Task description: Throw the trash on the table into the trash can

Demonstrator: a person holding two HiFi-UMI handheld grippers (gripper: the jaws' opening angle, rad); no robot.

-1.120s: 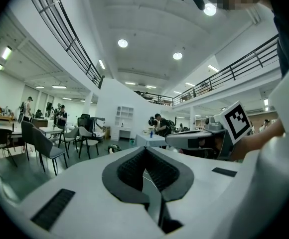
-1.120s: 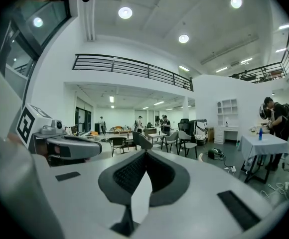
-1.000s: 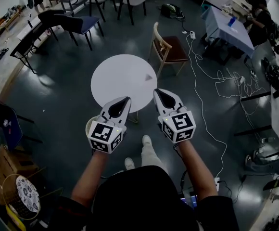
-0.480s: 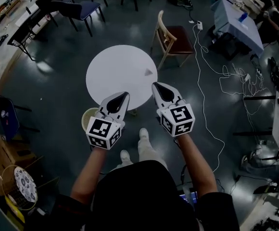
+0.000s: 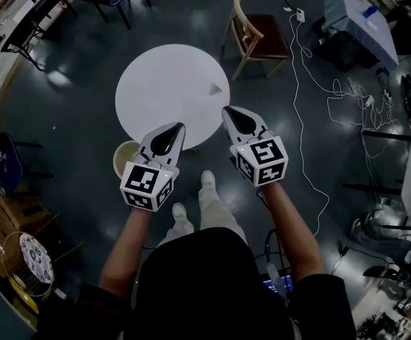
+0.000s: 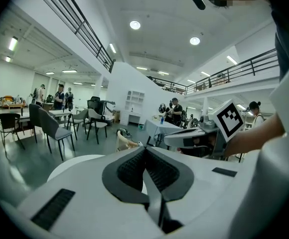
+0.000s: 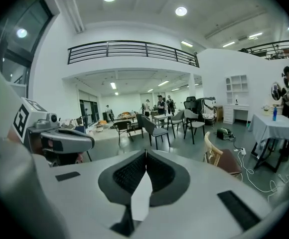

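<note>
Both grippers have come forward and lower over the last second, and the round white table (image 5: 156, 83) now sits higher in the head view. The left gripper (image 5: 179, 126) has its fingers pressed together on nothing, and so does the right gripper (image 5: 227, 110). Each carries a cube (image 5: 146, 184) with black-and-white square markers. Their tips hang over the table's near edge. A small grey scrap of trash (image 5: 216, 88) lies on the table, just beyond the right gripper. A pale woven trash can (image 5: 122, 160) stands on the dark glossy floor (image 5: 71, 119) beside the table, by the left gripper. A wooden chair (image 5: 256, 37) and a white cable (image 5: 301, 119) lie beyond.
</note>
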